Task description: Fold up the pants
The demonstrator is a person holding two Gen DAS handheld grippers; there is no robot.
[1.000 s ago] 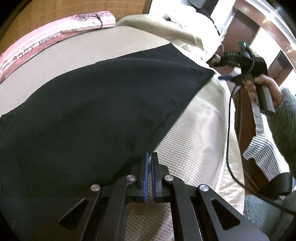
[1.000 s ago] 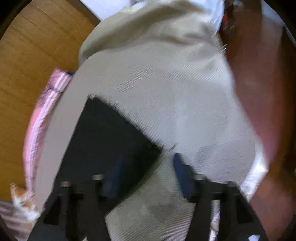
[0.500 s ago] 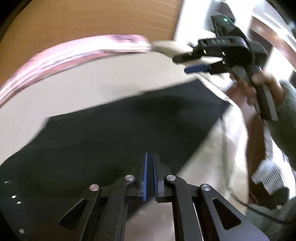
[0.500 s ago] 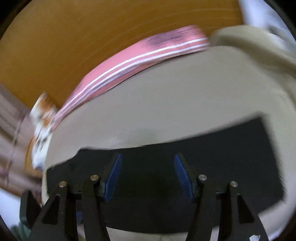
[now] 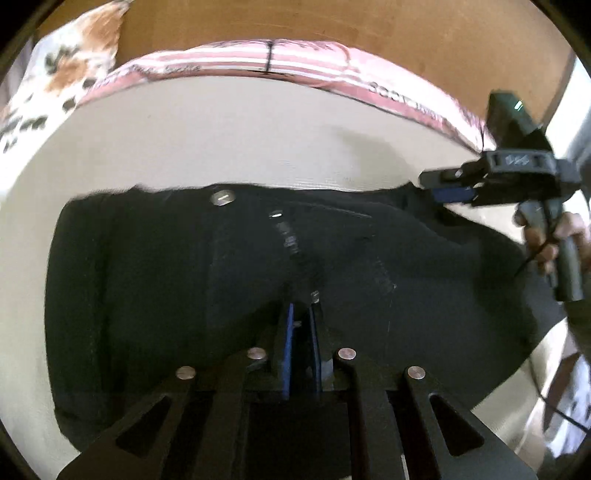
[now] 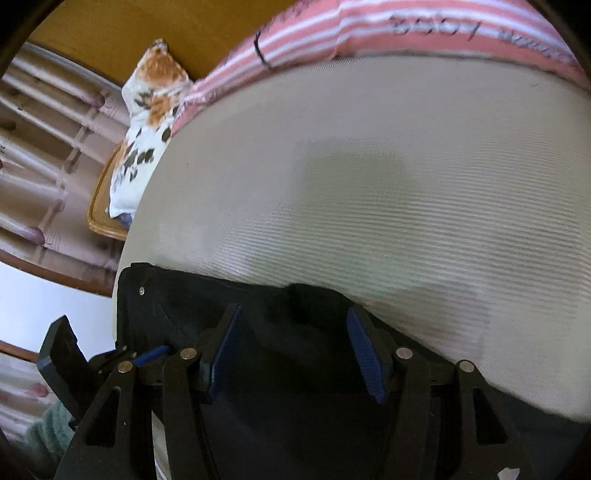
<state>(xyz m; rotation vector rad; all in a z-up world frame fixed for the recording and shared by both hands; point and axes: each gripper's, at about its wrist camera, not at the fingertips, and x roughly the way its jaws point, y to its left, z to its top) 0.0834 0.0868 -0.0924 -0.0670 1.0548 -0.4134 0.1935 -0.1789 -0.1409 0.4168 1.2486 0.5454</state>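
The black pants (image 5: 280, 266) lie spread on the beige bedcover (image 5: 229, 140), waistband toward the far side, where a metal button (image 5: 222, 196) and the zipper line show; the near part of the garment is hidden behind both gripper frames, and motion blur softens the cloth's folds so their layering is hard to read. The left gripper (image 5: 301, 332) sits low over the crotch area, its blue-padded jaws drawn nearly together with only a narrow slit between them; whether any cloth is pinched there cannot be told. The right gripper (image 6: 293, 349) hovers at the waistband's right end with its jaws spread wide, dark fabric showing between the pads but not clamped. In the left wrist view the right gripper (image 5: 448, 186) reaches in from the right, held by a hand (image 5: 550, 240) partly cut off at the frame edge. Beyond the waistband a broad stretch of bare bedcover runs up to a pink striped pillow (image 5: 280, 62); a floral pillow (image 6: 147, 110) lies at the far left corner against the wooden headboard (image 5: 332, 26).
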